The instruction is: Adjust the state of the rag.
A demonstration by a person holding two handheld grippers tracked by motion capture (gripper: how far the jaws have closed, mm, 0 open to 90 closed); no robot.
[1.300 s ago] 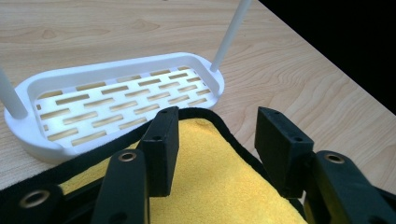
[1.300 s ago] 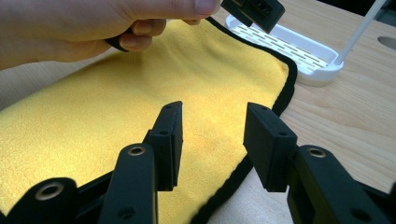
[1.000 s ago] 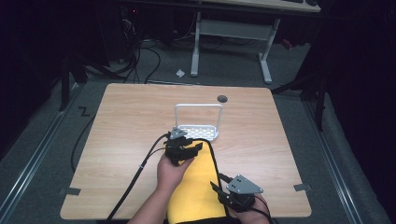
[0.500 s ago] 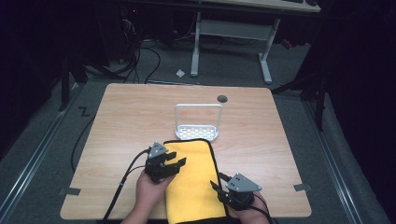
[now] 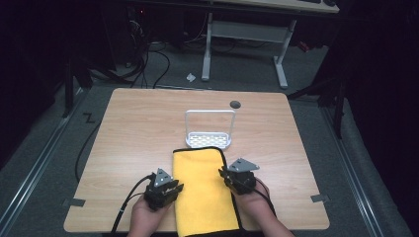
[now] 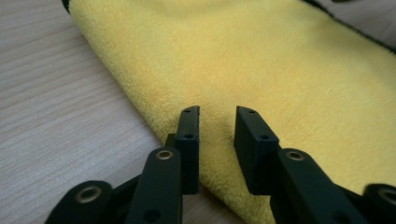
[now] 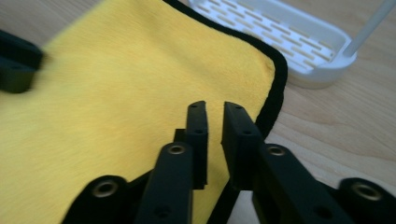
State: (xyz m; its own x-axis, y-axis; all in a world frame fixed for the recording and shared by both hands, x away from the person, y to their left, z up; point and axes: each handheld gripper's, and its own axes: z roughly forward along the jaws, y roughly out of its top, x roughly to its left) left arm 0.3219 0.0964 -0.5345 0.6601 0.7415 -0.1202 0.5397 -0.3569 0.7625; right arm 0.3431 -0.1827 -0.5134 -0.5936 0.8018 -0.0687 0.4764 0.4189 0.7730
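A folded yellow towel (image 5: 205,192) with black trim lies flat on the near half of the wooden table (image 5: 133,128). My left gripper (image 5: 175,189) hovers low over its folded left edge (image 6: 154,116); the jaws have just been closing, and a gap remains with cloth beneath them (image 6: 217,112). My right gripper (image 5: 225,176) is at the trimmed right edge (image 7: 275,93). Its jaws have also just been closing and stand at a narrow slit (image 7: 215,106), with nothing visibly pinched.
A white slotted rack (image 5: 210,140) with an upright wire handle stands just beyond the towel's far end, close to my right gripper (image 7: 280,37). A small dark disc (image 5: 235,104) sits near the table's far edge. Cables trail off the near left.
My left hand has drawn back from the towel's far end to its near left edge. My right gripper has moved forward to the right edge. Both jaw pairs have narrowed.
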